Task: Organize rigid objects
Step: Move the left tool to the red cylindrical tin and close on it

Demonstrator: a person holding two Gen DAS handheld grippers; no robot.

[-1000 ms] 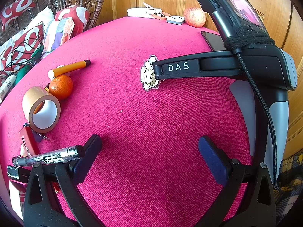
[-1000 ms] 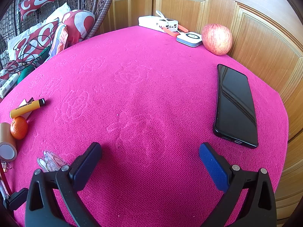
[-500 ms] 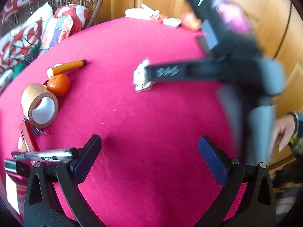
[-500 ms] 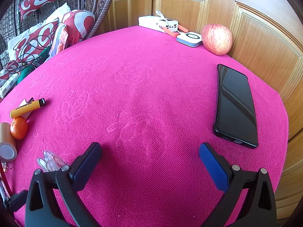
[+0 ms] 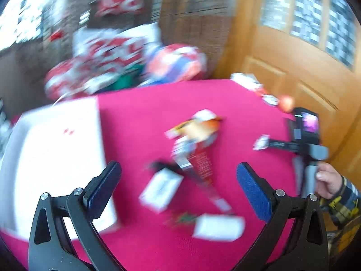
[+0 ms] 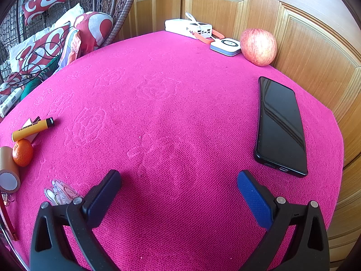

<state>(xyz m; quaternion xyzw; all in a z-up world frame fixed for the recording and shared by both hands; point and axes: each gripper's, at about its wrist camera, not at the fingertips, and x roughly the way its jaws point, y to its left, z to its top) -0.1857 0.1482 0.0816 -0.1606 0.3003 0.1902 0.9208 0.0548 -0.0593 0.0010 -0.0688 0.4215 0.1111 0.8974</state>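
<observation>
Since a second ago the left tool (image 5: 178,184) has swung back and to the left, away from the desk centre: its view is now motion-blurred and showing a white flat panel (image 5: 56,158) at the near left that was out of frame before. The right tool (image 6: 178,192) has not shifted at all.

Left tool: released, both pads spread wide, nothing between them. It is hovering above the pink textured cloth-covered desk (image 5: 237,103), pitched down toward a blurred heap of small things (image 5: 191,144): white cards, something red, something orange. Individual items there cannot be told apart.

Right tool: also released and empty, hanging low over bare cloth, pointing toward the wooden panelled doors (image 6: 304,45). The person's right hand (image 5: 327,180) is gripping its handle at the desk's right edge.

Rigid objects, outward from the right tool:
- clear plastic figure charms (image 6: 59,194), just beside its left finger
- black smartphone (image 6: 281,126), right, screen up
- orange marker with black cap (image 6: 32,128), small orange fruit (image 6: 22,152) and brown tape roll (image 6: 9,169), far left
- red apple (image 6: 258,46), white power bank (image 6: 188,28) and white square charger puck (image 6: 225,46), far edge

Judgement: the left tool is probably lining up a pick from the heap. Best to let the swing settle, single out one item, and close only once it is centred between the pads.
</observation>
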